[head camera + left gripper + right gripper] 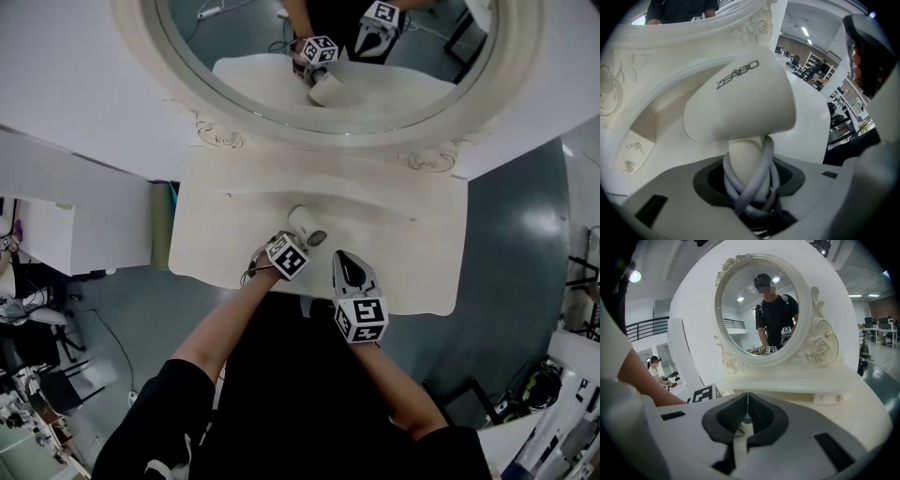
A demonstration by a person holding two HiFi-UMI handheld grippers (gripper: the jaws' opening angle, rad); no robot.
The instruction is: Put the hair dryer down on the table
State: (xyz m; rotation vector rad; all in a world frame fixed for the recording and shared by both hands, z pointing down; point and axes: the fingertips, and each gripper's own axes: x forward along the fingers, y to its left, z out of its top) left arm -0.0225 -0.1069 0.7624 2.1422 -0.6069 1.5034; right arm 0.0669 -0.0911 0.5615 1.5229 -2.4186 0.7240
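The left gripper grips the white hair dryer by its handle, which has the grey cord wound round it. The barrel lies low over the white dressing table, before the oval mirror. Whether it touches the tabletop cannot be told. The right gripper is just beside it, jaws closed together and empty.

Hair dryer between left jaws: smooth matt white plastic. Cord round handle: smooth grey rubber. Table beyond jaws: smooth cream paint.
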